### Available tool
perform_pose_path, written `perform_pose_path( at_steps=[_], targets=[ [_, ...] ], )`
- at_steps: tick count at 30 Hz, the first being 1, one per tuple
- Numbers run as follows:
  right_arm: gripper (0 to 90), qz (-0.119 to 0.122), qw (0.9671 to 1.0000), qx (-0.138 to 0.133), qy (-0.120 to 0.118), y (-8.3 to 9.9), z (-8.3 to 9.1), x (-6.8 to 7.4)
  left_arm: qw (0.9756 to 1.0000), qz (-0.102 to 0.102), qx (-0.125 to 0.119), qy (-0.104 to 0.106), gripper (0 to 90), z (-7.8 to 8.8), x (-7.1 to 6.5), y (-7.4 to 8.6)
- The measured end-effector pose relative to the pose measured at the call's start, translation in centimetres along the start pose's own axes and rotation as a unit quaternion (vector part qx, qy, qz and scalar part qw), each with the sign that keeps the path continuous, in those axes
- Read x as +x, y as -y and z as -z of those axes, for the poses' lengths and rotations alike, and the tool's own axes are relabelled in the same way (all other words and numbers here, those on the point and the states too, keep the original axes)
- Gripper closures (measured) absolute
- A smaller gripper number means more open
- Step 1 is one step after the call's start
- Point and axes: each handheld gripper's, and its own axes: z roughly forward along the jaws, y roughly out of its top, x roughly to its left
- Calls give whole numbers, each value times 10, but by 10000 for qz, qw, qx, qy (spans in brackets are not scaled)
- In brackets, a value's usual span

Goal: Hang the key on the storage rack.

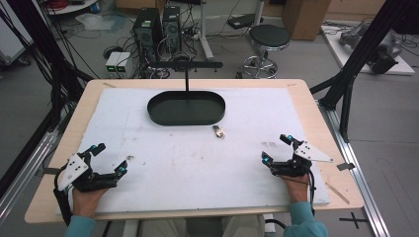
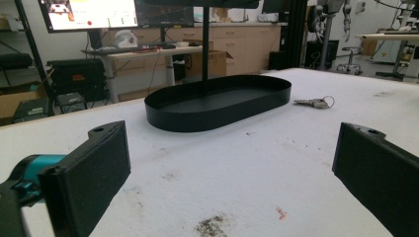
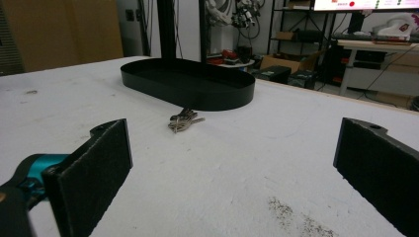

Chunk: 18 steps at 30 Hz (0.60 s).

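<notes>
High view, worktop (image 1: 197, 163): white sheet on a wooden top, stained in spots.
High view, tray (image 1: 187, 108): black oval, at the far middle, with a thin post rising from its back edge.
High view, keys (image 1: 218, 131): lying flat just in front of the tray's right end, apart from it.
High view, left gripper (image 1: 109, 159): near the front left edge, held in a hand, jaws spread wide, nothing between them.
High view, right gripper (image 1: 276, 148): near the front right edge, held in a hand, jaws spread wide and empty; well apart from the keys.
Left gripper view, jaws: apart, at either side of the frame, bare sheet between them.
Left gripper view, tray (image 2: 217, 101): ahead, centre; keys (image 2: 315, 102) just beside its right end.
Right gripper view, jaws: apart, nothing held.
Right gripper view, keys (image 3: 183, 121): ahead on the sheet, just before the tray (image 3: 188, 83), closer to the left jaw's side.
</notes>
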Motion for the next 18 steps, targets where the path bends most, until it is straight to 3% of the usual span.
perform_pose_path(
  at_steps=[11,18],
  targets=[
    [6,-42,10000,32,-4,0,0,0,10000,-24,0,6,17,0,-1,0],
    [6,75,9999,83,10,-1,-2,1,10000,11,3,3,17,0,0,0]
  ],
)
